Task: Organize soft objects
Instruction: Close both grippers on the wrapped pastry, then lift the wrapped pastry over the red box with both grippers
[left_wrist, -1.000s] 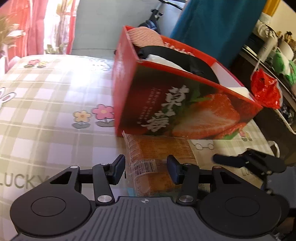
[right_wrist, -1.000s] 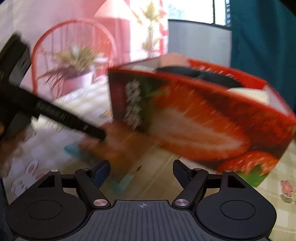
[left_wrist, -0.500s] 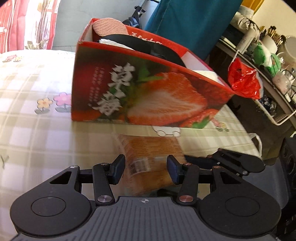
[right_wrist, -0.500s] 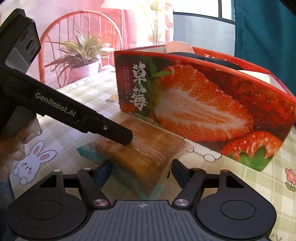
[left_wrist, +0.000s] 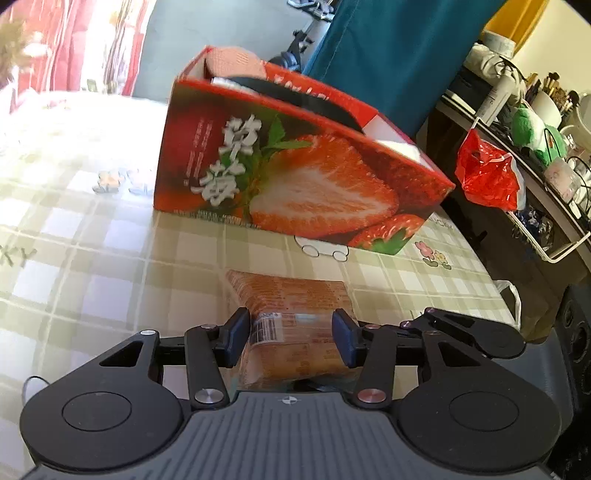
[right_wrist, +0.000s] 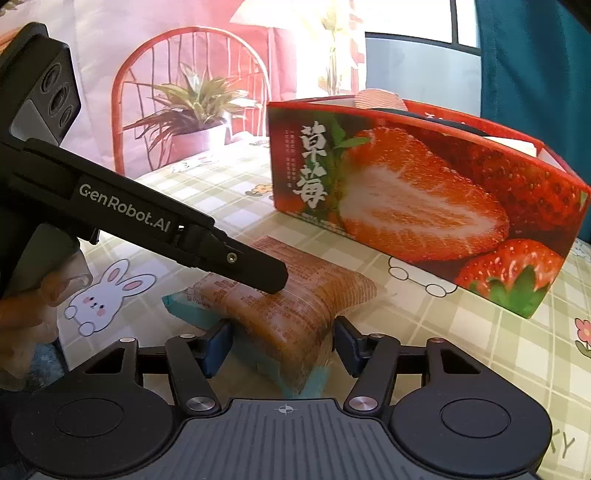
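Looking along the left tongs (left_wrist: 288, 338) in the left wrist view, the wrapped bread packet (left_wrist: 291, 325) lies low in the middle of the frame on the checked counter (left_wrist: 92, 266), and both blue pads (left_wrist: 236, 338) press its sides, so these tongs hold it at a middling width. Above it, from upper centre toward the right, stands the red strawberry box (left_wrist: 295, 184), apart from the packet, with a pink knitted item (left_wrist: 236, 61) and a dark strap showing over its rim. At lower right the black right tongs (left_wrist: 443, 326) reach in just beside the packet. A red plastic bag (left_wrist: 487, 177) hangs at the right edge by a cluttered shelf.

In the right wrist view, the same packet (right_wrist: 288, 310) sits at lower centre between the right tongs (right_wrist: 282, 345). Their jaws have just been closing around it, the right pad (right_wrist: 343, 343) meeting the wrapper's edge and the left one at the blue sealed end; whether they grip firmly I cannot tell. The left tongs (right_wrist: 266, 275) come in from the left, resting on the packet's top, with a hand (right_wrist: 26, 314) at the left edge. The box (right_wrist: 424, 206) fills the right half, near the packet but not touching it.
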